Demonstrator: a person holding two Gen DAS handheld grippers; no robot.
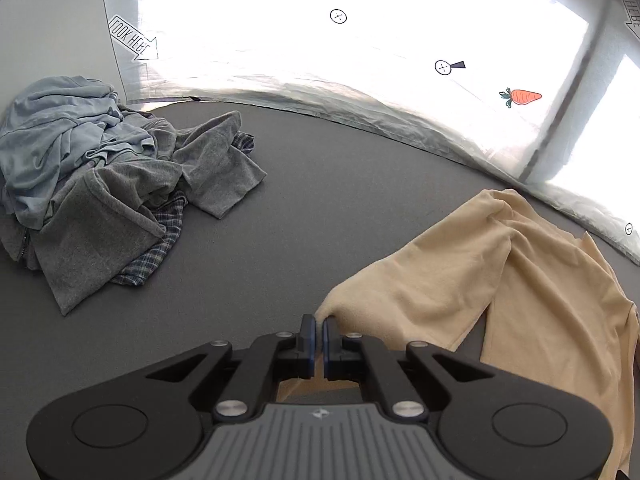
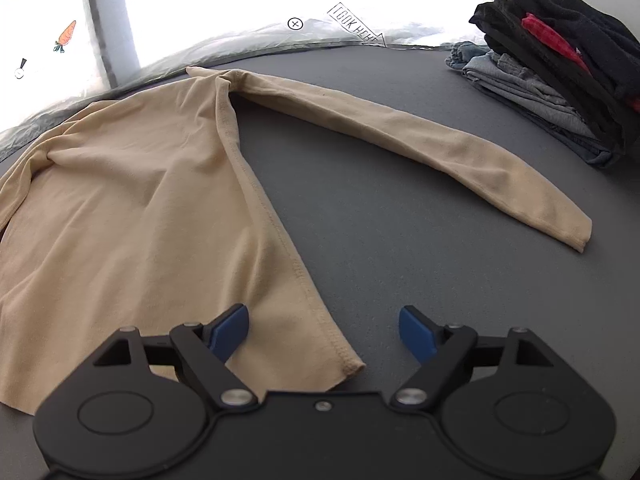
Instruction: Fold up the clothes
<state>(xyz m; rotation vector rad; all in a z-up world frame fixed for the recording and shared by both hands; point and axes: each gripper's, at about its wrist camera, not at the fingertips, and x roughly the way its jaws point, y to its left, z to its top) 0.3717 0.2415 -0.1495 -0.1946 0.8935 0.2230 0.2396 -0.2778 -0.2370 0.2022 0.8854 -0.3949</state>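
Note:
A beige long-sleeved shirt lies spread on the grey table. Its right sleeve stretches out flat toward the right. My right gripper is open, just above the shirt's bottom hem corner, holding nothing. In the left wrist view the same shirt lies at the right, and my left gripper is shut on the end of its left sleeve.
A heap of unfolded grey, light blue and plaid clothes lies at the table's left. A stack of folded dark and grey clothes stands at the far right. A bright white backdrop with printed marks runs behind the table.

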